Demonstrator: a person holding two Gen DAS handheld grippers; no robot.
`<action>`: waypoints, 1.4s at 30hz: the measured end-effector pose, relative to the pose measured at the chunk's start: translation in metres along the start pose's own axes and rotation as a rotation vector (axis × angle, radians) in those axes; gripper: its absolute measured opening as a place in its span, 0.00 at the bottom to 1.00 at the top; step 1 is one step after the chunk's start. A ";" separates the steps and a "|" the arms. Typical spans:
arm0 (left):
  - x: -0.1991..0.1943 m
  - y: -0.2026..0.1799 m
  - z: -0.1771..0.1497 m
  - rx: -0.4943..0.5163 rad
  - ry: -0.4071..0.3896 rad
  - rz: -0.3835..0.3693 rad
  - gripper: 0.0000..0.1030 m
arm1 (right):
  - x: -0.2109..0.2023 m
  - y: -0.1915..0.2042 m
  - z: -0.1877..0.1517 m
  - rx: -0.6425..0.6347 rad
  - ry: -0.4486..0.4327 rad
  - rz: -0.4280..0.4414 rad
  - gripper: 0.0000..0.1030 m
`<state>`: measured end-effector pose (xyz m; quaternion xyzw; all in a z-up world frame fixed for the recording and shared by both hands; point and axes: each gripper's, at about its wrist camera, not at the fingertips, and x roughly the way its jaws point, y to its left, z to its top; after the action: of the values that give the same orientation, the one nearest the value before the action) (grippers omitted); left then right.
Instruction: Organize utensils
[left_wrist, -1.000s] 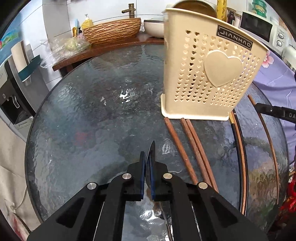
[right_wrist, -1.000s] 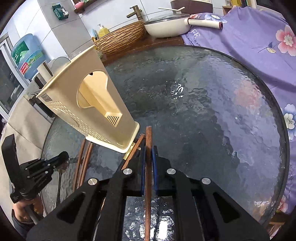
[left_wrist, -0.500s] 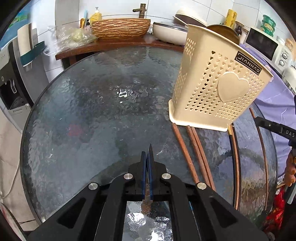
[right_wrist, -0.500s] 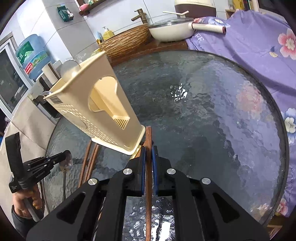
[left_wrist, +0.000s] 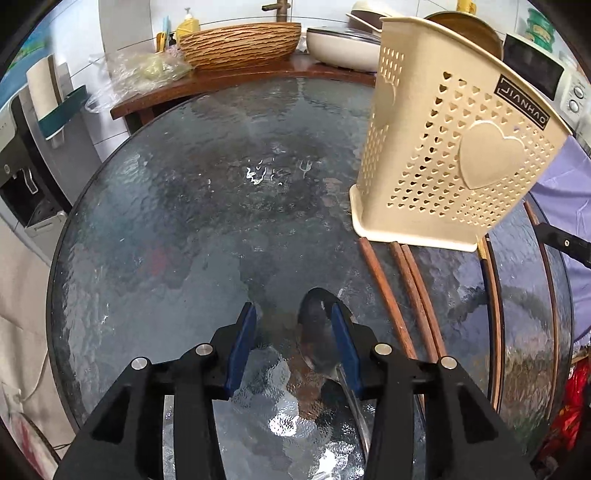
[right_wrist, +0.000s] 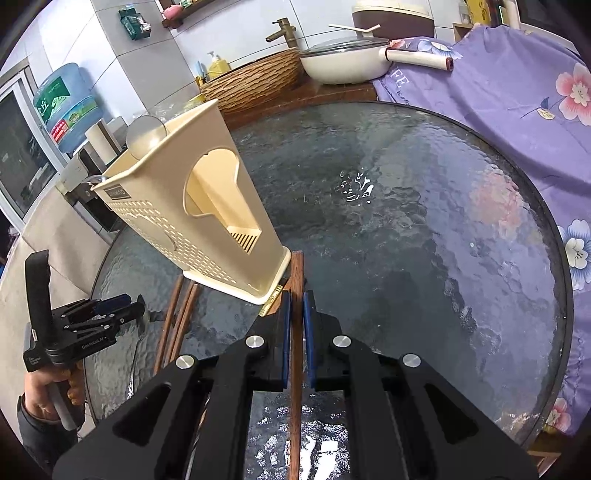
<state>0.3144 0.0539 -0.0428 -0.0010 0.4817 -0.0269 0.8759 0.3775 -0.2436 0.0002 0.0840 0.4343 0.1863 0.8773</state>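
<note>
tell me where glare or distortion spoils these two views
Left wrist view: white glare patches on the round textured glass table, and the fisheye bows the cream perforated plastic utensil holder. Right wrist view: similar glare, edges curved, all sharp.

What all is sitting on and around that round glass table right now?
utensil holder: one, cream, perforated with hearts, standing on the glass table.
spoon: one, metal, lying between the opening jaws of the left tongs, against the right pad.
chopsticks: several, brown wood, lying on the table in front of the holder.
chopstick: one, brown, clamped in the right tongs.
woven basin: one, tan, on the wooden counter behind.
pan: one, white, glass lid, on the counter.
floral cloth: one, purple, right of the table.
water bottle: one, blue, far left.
left tongs: black, blue pads.
right tongs: black, blue pads.
</note>
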 end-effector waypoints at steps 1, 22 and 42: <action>0.001 -0.003 0.000 0.007 0.002 0.005 0.41 | 0.000 0.000 0.000 -0.001 0.002 0.000 0.07; 0.007 -0.039 -0.008 0.076 0.004 0.137 0.36 | 0.006 0.004 -0.003 -0.012 0.014 -0.009 0.07; -0.066 -0.039 0.007 0.033 -0.230 0.013 0.34 | -0.047 0.012 0.006 -0.056 -0.134 0.041 0.07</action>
<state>0.2827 0.0184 0.0178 0.0135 0.3775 -0.0291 0.9255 0.3533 -0.2514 0.0415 0.0806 0.3675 0.2102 0.9024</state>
